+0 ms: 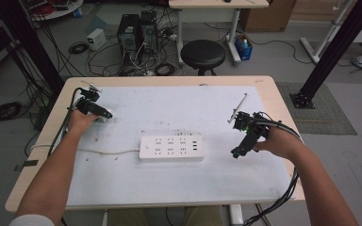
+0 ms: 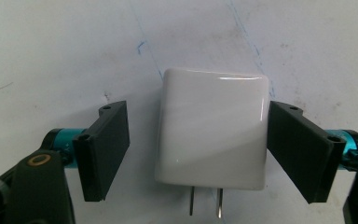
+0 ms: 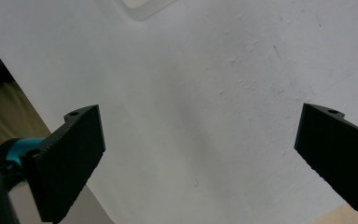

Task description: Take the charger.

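Observation:
A white plug adapter (image 2: 213,128) lies flat on the white mat, its two metal prongs (image 2: 206,201) pointing back toward the camera. My left gripper (image 2: 198,140) stands open around it: the right jaw is almost at the adapter's side, while a gap remains at the left jaw. In the high view the left gripper (image 1: 104,114) is at the mat's far left. A white power strip (image 1: 171,147) lies in the middle of the mat. To its right my right gripper (image 1: 236,151) hangs open with nothing between its jaws, seen wide apart over bare mat (image 3: 200,140).
The power strip's white cable (image 1: 108,151) runs left across the mat (image 1: 184,108) under the left forearm. A corner of the strip (image 3: 144,7) shows at the top of the right gripper view. The wooden table edge (image 1: 283,108) borders the mat.

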Demonstrator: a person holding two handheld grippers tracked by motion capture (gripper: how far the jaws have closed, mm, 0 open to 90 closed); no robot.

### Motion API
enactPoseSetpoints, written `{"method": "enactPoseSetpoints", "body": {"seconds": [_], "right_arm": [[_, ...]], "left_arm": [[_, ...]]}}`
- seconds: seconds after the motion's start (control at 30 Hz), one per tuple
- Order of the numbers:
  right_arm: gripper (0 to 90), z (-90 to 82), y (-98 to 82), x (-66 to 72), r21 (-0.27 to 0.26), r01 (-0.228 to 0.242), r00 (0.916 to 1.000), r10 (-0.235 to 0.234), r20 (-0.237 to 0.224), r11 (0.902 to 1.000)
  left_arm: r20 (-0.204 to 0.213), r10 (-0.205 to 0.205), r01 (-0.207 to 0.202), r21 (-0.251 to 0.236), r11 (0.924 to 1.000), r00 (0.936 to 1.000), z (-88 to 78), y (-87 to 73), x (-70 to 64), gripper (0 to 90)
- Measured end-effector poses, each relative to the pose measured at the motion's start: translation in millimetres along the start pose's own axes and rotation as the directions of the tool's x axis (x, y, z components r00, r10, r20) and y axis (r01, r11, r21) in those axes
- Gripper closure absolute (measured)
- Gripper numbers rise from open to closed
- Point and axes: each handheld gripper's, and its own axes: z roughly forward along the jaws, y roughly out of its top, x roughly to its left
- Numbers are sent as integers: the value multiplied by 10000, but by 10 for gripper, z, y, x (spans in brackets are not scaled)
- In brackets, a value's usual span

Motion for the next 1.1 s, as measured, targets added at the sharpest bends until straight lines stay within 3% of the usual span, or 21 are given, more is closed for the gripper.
{"method": "enactPoseSetpoints", "body": {"seconds": [0.27, 0.43, 0.63, 0.83, 0.97, 1.1], "right_arm": [[9, 6, -3, -14, 17, 42, 10000, -42, -5, 10000], [10, 25, -16, -12, -13, 7, 10000, -8, -67, 10000], [10, 19, -36, -9, -71, -37, 10000, 37, -42, 10000], [10, 12, -39, 0, -117, -56, 10000, 56, -14, 9999], [10, 11, -44, 16, -191, -1, 10000, 3, 67, 9998], [10, 4, -63, 38, -254, -47, 10000, 49, 84, 9997]], "left_arm": [[52, 164, -164, -12, 9999, 9999, 13, -3, 5, 307], [114, 380, -380, -45, 9993, 9992, 5, 1, -17, 421], [132, 563, -564, 48, 9984, 9983, -25, -5, -26, 424], [109, 736, -733, -290, 9969, 9972, -173, 1, -61, 424], [176, 1071, -1058, -657, 9922, 9941, -372, -11, -141, 424], [563, 1706, -1637, -1097, 9804, 9837, -609, -46, -291, 424]]}}
